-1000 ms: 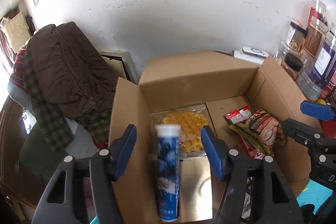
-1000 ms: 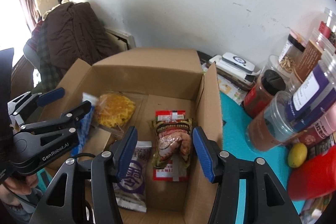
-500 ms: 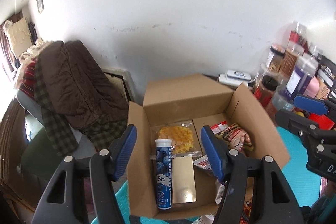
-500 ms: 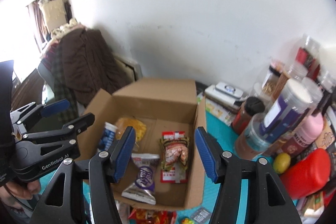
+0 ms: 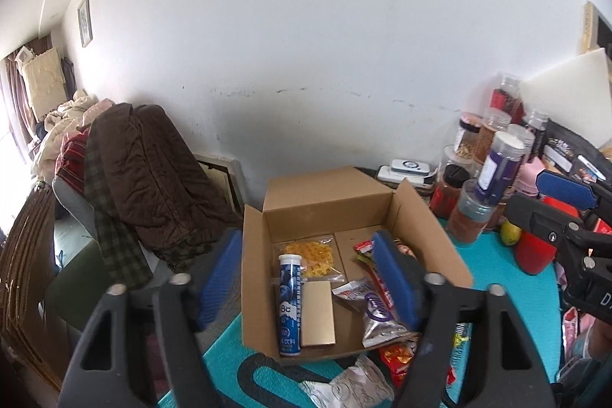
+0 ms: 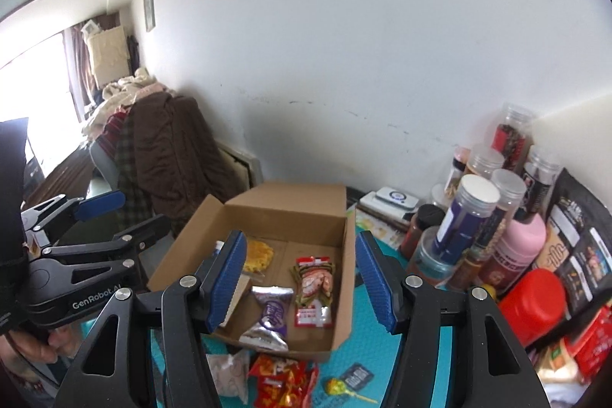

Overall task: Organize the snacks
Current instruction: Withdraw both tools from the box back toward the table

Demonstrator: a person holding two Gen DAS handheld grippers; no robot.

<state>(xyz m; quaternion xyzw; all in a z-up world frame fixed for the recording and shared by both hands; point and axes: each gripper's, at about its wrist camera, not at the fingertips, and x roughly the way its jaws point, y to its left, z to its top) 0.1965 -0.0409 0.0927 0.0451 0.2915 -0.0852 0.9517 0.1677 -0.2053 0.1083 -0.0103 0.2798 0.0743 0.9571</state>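
Left claw (image 5: 310, 278): wide apart, just been opening, holding nothing.
Right claw (image 6: 300, 278): apart, just been opening, nothing between the blue bumpy pads.
Writing: "GenRobot.AI" on the left claw's black side.
Loose snacks: red crinkly bag (image 6: 281, 379) and lollipop (image 6: 336, 388) on the teal mat (image 6: 428, 362), near the box's front edge.
Box (image 5: 428, 228): brown cardboard, flaps open.
In box: blue tube (image 5: 289, 304) reading "8c", gold flat pack (image 5: 318, 312), silver-purple packet (image 6: 267, 316), yellow waffles (image 5: 311, 257).
Far right: crowded jars (image 6: 466, 213).
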